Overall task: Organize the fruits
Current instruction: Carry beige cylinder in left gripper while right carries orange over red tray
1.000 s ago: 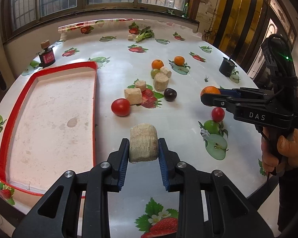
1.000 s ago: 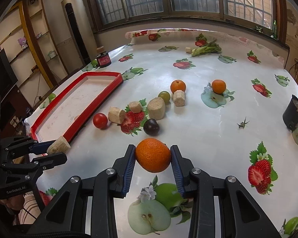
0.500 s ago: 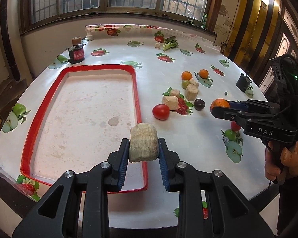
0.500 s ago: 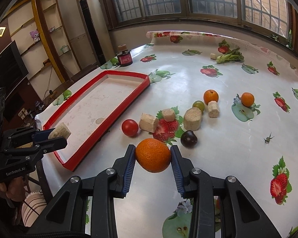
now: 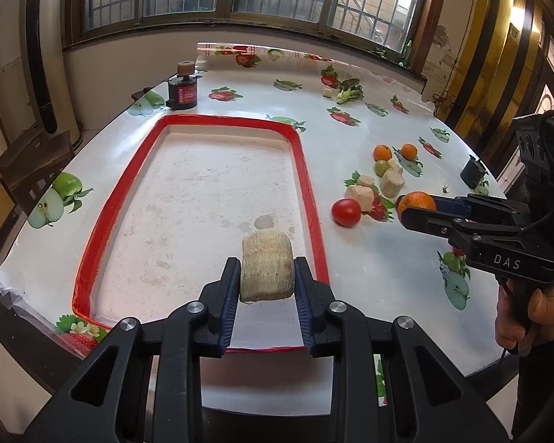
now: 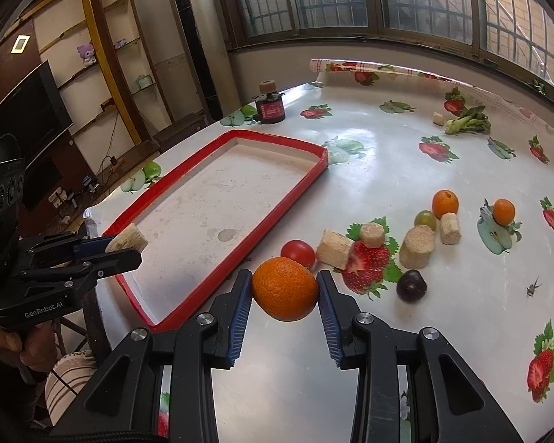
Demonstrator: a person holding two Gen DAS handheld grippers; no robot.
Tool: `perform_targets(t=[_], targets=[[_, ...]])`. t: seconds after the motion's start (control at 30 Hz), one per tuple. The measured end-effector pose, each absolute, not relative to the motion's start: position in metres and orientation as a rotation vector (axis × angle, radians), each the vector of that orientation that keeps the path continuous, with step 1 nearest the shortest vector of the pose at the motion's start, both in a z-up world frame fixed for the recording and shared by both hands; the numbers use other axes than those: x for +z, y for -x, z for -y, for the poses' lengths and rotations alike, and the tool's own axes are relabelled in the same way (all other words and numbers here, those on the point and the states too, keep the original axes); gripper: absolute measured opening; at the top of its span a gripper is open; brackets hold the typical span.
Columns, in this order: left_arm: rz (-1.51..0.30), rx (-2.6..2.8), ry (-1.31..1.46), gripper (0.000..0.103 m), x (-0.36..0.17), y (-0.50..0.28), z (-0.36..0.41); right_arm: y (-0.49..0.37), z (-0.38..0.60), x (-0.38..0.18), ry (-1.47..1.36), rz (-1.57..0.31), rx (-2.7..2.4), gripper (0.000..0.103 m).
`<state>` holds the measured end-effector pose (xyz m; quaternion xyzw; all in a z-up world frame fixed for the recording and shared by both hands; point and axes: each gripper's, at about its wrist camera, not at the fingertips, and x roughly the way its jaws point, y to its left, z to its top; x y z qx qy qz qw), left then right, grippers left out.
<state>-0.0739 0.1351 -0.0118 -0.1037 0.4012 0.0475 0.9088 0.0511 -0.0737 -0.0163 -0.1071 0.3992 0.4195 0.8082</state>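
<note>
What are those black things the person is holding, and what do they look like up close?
Two hand-held tongs of black plastic, left and right. Each has two angular fingers with blue ribbed pads and silver screws. White lettering marks the sides: "GenRobot.AI" on the left, "DAS" on the right. Each has a pistol-style handle, and black cable loops over the right one's back.

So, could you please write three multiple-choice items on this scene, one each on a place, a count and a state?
1. Where is the dark jar?
A. beyond the red tray's far end
B. inside the tray
C. beside the tomato

2. How many oranges lie loose on the table?
A. none
B. two
C. five

3. What is the right gripper doing?
A. standing open
B. clamping an orange
C. clamping a tomato

A: the jar stands past the tray's far rim.
B: two rest there.
B: both pads press the orange.
</note>
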Motion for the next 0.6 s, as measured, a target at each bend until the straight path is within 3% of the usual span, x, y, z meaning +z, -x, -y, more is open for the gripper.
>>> perform_targets(t=[0.6], targets=[[-0.853,0.215,0.260,0.026,-0.029,0.076,-0.196,-0.033,-0.013,-0.028,0.287,-0.867,1.047,0.036]])
